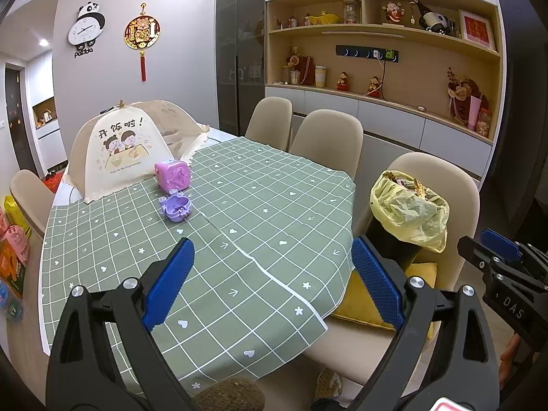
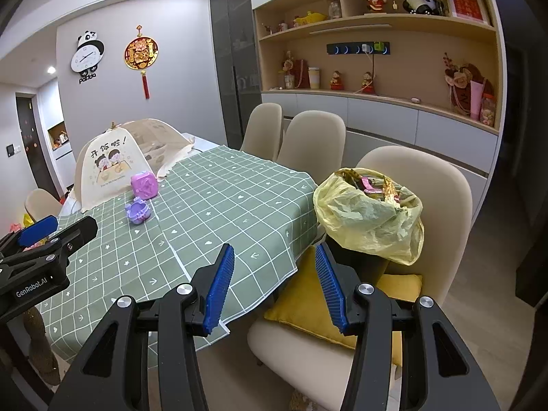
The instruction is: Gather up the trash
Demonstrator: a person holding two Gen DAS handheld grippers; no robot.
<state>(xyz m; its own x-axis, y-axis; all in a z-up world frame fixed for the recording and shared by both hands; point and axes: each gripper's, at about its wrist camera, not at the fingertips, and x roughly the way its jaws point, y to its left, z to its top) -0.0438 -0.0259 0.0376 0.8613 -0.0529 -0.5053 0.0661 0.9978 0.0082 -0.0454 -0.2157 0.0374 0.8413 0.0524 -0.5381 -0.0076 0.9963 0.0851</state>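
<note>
A black bin lined with a yellow bag (image 1: 407, 212) (image 2: 370, 219) stands on a yellow cushion (image 2: 301, 304) on a beige chair beside the table. Wrappers fill the top of the bag. My left gripper (image 1: 274, 274) hovers open over the near end of the green checked tablecloth (image 1: 239, 212), with nothing between its blue pads. My right gripper (image 2: 274, 284) is open too, empty, over the table's corner and the cushion, just short of the bin. Each gripper shows in the other's view: the right gripper (image 1: 479, 246) at the right edge, the left gripper (image 2: 58, 231) at the left edge.
Two purple toys, a cube (image 1: 171, 174) (image 2: 144, 185) and a shell-shaped case (image 1: 176, 207) (image 2: 137, 210), lie on the cloth. Behind them stands a mesh food cover (image 1: 116, 154). Beige chairs (image 1: 325, 137) line the right side. Snack packets (image 1: 13, 253) sit at the left.
</note>
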